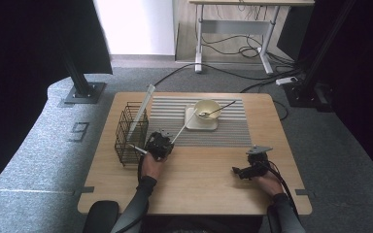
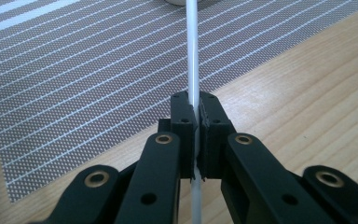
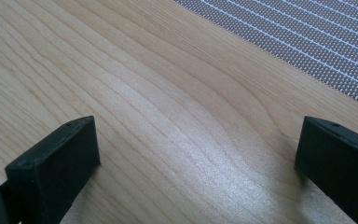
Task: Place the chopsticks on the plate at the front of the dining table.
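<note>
Two black fingers [image 2: 184, 122] of the left gripper [image 2: 194, 100] are pressed together on a thin white stick [image 2: 192, 56], which runs up between them and onward toward the striped mat [image 2: 74, 79]. The fingers [image 3: 56, 158] of the right gripper [image 3: 205, 140] are held wide apart, with nothing between them but bare wooden tabletop [image 3: 158, 102].

Judged from this, the stick has been picked up, but it is not yet delivered anywhere; the placing is left to be done, and the right gripper looks idle.

From the high view, more is learned: beyond the left gripper [image 1: 167, 138] the stick [image 1: 182, 127] reaches to a cream bowl [image 1: 207, 110] on a small square plate [image 1: 190, 124], and a spoon [image 1: 217, 111] is seen in the bowl. A wire basket [image 1: 132, 132] stands just beside the left gripper, with a long pale strip [image 1: 142, 109] leaning in it. Whether the clamp is firm can be read from the left gripper view alone.
</note>
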`<state>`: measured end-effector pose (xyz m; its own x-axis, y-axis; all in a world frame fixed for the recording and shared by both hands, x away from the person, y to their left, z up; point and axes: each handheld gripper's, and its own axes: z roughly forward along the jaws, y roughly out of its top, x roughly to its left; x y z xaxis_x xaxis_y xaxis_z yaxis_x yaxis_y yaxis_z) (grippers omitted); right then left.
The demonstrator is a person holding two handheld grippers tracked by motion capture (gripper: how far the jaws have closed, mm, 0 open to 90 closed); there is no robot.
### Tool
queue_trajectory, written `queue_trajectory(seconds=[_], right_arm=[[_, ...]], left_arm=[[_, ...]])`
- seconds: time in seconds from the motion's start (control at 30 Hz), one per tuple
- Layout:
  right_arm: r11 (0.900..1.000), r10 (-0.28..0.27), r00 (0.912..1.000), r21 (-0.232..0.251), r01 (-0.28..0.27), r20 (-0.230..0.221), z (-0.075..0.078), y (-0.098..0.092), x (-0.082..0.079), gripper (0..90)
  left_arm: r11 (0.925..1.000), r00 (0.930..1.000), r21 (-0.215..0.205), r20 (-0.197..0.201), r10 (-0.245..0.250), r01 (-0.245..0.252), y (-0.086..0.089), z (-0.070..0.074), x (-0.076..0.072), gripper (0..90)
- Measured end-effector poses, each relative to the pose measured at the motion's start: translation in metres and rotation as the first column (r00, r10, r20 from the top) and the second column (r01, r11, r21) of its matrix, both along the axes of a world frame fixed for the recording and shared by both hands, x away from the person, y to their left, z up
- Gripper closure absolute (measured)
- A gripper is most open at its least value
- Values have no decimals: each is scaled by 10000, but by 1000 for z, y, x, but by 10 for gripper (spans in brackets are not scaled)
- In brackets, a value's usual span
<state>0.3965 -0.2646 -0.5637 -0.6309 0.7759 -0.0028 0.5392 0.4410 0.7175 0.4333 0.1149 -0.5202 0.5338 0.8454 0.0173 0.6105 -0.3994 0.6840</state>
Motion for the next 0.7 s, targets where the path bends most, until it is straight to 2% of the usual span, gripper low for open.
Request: queue_trajectory(seconds=[0.37, 0.7], right_arm=[[10000, 8, 10000, 1, -8, 3, 0, 0, 0, 0], [10000, 12, 10000, 0, -12, 5, 0, 0, 0, 0]], left_arm=[[9995, 9995, -29, -14, 327, -327, 3, -1, 9, 863], [9987, 9984, -68, -251, 512, -514, 2, -6, 19, 863]])
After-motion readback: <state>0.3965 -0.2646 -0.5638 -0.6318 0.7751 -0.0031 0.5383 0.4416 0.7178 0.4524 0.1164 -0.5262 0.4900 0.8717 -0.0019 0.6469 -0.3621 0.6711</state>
